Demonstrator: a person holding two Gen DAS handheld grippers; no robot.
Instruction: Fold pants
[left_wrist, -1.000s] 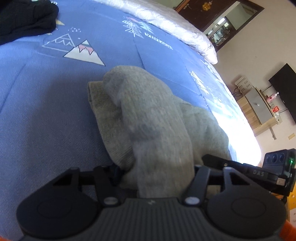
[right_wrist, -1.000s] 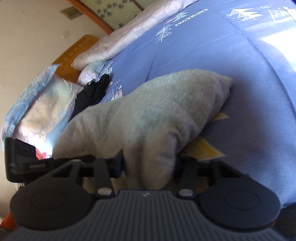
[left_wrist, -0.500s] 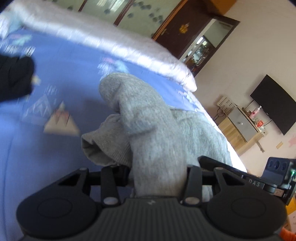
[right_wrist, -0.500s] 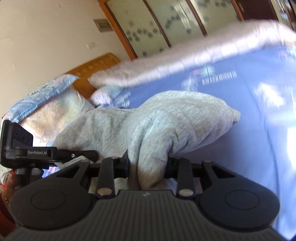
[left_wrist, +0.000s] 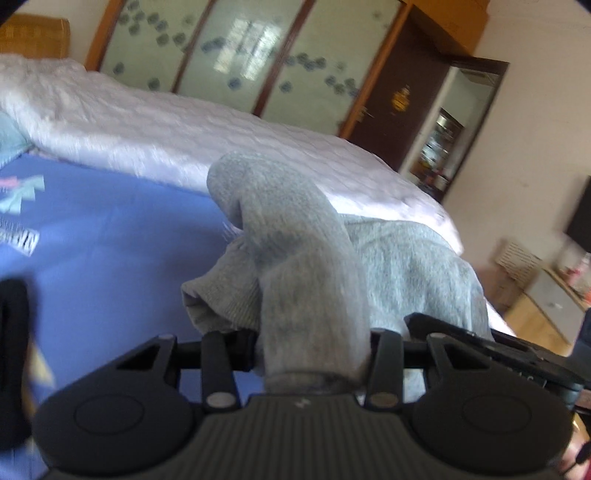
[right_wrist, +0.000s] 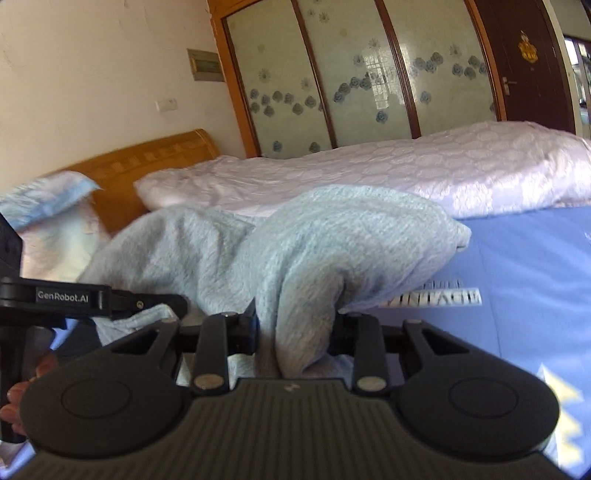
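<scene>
— What's the room like?

— A bedroom. A blue bedsheet (right_wrist: 517, 258) printed with small pictures and lettering covers the near part of the bed, and a pale pink quilt (right_wrist: 369, 177) lies bunched along its far side. Behind that stand sliding wardrobe doors (right_wrist: 351, 74) of frosted glass with blue flowers, a dark wooden door (right_wrist: 524, 55) to their right, and a wooden headboard (right_wrist: 147, 162) at the far left.

— And the pants?

— The grey pants (left_wrist: 306, 266) hang bunched over the sheet, lifted by both tools, with a fold of thick knit standing up in front of each camera and the rest sagging between them.

— How do the tongs stand?

— The left gripper (left_wrist: 314, 343) is closed partway on a thick bundle of the grey cloth, its jaws pressing in from both sides. The right gripper (right_wrist: 299, 332) pinches another bundle of the same pants (right_wrist: 332, 236) the same way, jaws partly closed on the fabric.

— Anything else near?

— A dark garment (left_wrist: 11, 332) at the left edge of the left view, blurred.
</scene>
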